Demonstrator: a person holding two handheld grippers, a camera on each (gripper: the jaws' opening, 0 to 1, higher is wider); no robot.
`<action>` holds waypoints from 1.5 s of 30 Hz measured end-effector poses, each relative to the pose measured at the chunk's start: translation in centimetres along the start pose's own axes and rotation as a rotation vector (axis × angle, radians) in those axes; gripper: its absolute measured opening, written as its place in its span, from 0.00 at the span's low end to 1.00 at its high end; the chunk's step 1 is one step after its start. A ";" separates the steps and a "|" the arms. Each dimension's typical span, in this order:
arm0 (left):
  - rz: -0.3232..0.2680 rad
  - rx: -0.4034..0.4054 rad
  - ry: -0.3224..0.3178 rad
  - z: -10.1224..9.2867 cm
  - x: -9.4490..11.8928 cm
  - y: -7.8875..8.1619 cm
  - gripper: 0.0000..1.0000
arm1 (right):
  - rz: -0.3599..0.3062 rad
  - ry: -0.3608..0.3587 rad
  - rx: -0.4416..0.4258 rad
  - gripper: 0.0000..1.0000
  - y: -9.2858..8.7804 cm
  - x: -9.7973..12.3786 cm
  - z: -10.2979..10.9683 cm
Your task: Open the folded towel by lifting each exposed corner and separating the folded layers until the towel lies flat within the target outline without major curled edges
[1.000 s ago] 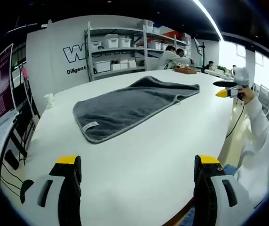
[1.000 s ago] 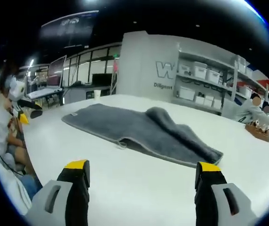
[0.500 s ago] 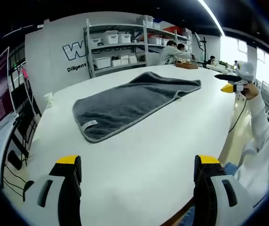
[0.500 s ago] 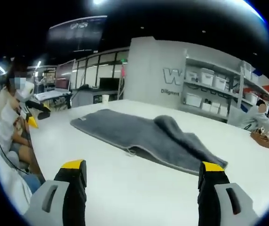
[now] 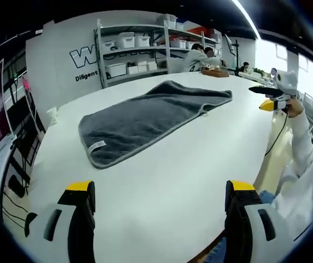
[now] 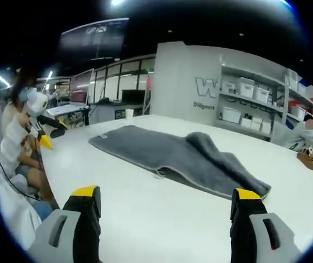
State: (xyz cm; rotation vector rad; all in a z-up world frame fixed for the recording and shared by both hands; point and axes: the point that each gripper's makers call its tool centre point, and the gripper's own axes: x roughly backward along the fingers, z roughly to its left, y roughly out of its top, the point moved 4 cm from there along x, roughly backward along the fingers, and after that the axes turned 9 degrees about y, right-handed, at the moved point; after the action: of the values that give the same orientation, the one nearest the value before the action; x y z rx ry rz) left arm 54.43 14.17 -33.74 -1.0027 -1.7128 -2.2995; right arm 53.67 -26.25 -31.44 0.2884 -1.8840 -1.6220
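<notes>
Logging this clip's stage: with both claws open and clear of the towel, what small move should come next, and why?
Probably bring the right claw down to the folded-over layer of the grey towel, since that bunched flap lies doubled on the white table and neither claw touches it.

A large white table (image 5: 162, 175) with a rounded edge fills the lower and middle part of the left gripper view; in the right gripper view the same white top (image 6: 162, 213) spreads across the lower half of the frame. A grey towel (image 5: 145, 118) lies directly on it, above the centre of the left gripper view, running from lower left to upper right. Its near corner, at the left, lies flat and carries a small white label (image 5: 96, 146). Toward the upper right, the cloth is bunched into a raised fold. In the right gripper view the towel (image 6: 173, 156) sits mid-frame, the hump right of centre.
</notes>
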 end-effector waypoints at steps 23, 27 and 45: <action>0.068 0.177 0.048 3.4 -5.5 0.3 0.97 | -0.072 0.005 -0.027 0.99 2.0 0.9 0.0; 0.081 0.210 0.023 3.7 -6.3 0.5 0.96 | -0.069 0.007 -0.037 0.99 1.7 1.5 -0.1; 0.032 0.425 0.152 7.7 -11.4 2.9 0.82 | -0.077 -0.080 -0.039 0.98 1.8 3.9 -2.3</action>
State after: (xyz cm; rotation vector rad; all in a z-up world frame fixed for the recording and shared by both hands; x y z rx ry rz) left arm 67.91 16.60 -36.59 -0.7433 -1.9800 -1.8200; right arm 52.41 -29.84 -28.45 0.2869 -1.9196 -1.7426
